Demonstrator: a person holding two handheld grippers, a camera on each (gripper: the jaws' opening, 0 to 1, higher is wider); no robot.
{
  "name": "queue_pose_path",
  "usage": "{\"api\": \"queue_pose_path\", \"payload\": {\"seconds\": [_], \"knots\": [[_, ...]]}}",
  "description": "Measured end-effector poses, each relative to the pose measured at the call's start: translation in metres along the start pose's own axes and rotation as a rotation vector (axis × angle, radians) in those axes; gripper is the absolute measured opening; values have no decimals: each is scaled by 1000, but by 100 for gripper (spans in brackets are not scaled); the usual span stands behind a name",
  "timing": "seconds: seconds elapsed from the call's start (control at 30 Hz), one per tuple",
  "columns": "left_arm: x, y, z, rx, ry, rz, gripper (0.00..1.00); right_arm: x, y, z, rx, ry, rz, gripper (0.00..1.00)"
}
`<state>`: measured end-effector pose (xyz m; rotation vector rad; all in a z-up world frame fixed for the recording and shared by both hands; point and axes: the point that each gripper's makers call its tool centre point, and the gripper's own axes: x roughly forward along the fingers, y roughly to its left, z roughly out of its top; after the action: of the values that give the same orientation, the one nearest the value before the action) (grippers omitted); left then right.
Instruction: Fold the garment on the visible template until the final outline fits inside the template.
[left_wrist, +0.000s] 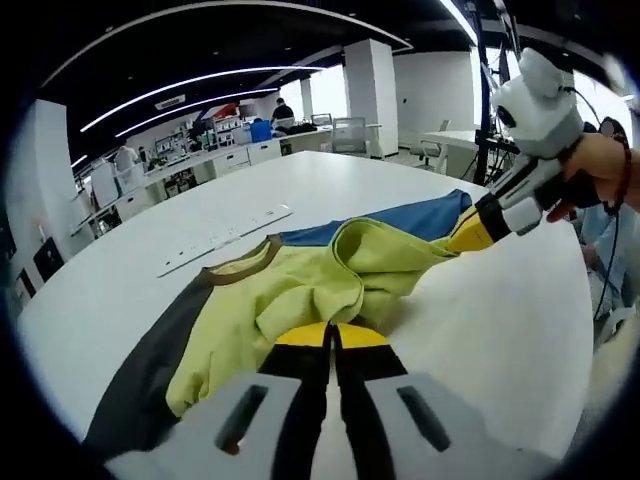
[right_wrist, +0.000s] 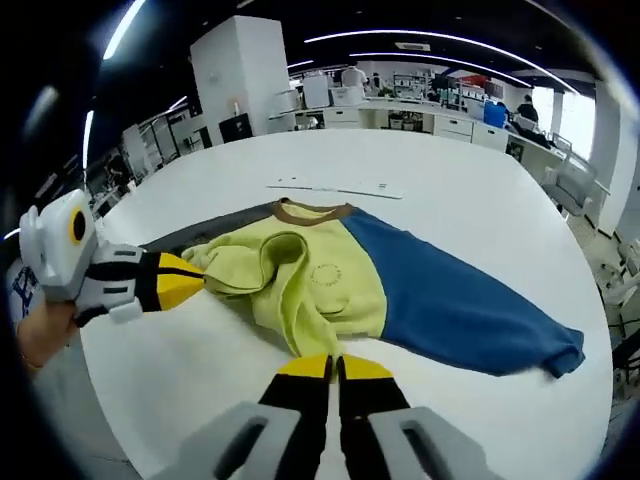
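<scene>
A sweatshirt (left_wrist: 290, 290) lies bunched on the white round table (left_wrist: 480, 330), with a yellow-green body (right_wrist: 325, 275), a blue sleeve (right_wrist: 460, 310), a dark grey sleeve (left_wrist: 150, 370) and a brown collar (right_wrist: 310, 212). My left gripper (left_wrist: 330, 335) is shut on the yellow-green fabric at its near edge. It also comes into the right gripper view from the left, as the left gripper (right_wrist: 195, 275) pinching a raised fold. My right gripper (right_wrist: 335, 367) is shut on the yellow-green hem, and the right gripper (left_wrist: 470, 232), held by a hand, grips the cloth near the blue part.
A thin white strip (left_wrist: 225, 240) lies flat on the table beyond the collar, the same strip (right_wrist: 335, 188) in the right gripper view. A black stand (left_wrist: 485, 90) rises behind the table. Desks, chairs, a white column (right_wrist: 245, 70) and people fill the background.
</scene>
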<state>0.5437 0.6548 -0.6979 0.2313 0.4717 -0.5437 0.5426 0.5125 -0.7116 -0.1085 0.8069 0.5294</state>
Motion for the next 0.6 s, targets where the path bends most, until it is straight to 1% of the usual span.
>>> {"api": "queue_pose_path", "payload": {"seconds": [0.13, 0.37, 0.5, 0.6], "knots": [[-16, -5, 2, -40, -9, -13, 0, -11, 2, -1, -24, -7, 12, 0], [-41, -11, -7, -48, -6, -12, 0, -26, 3, -10, -50, 5, 19, 0], [-57, -8, -11, -41, 6, 1, 0, -37, 4, -14, -65, 10, 24, 0], [-70, -5, -12, -46, 3, 11, 0, -44, 4, -16, -78, 10, 25, 0]]}}
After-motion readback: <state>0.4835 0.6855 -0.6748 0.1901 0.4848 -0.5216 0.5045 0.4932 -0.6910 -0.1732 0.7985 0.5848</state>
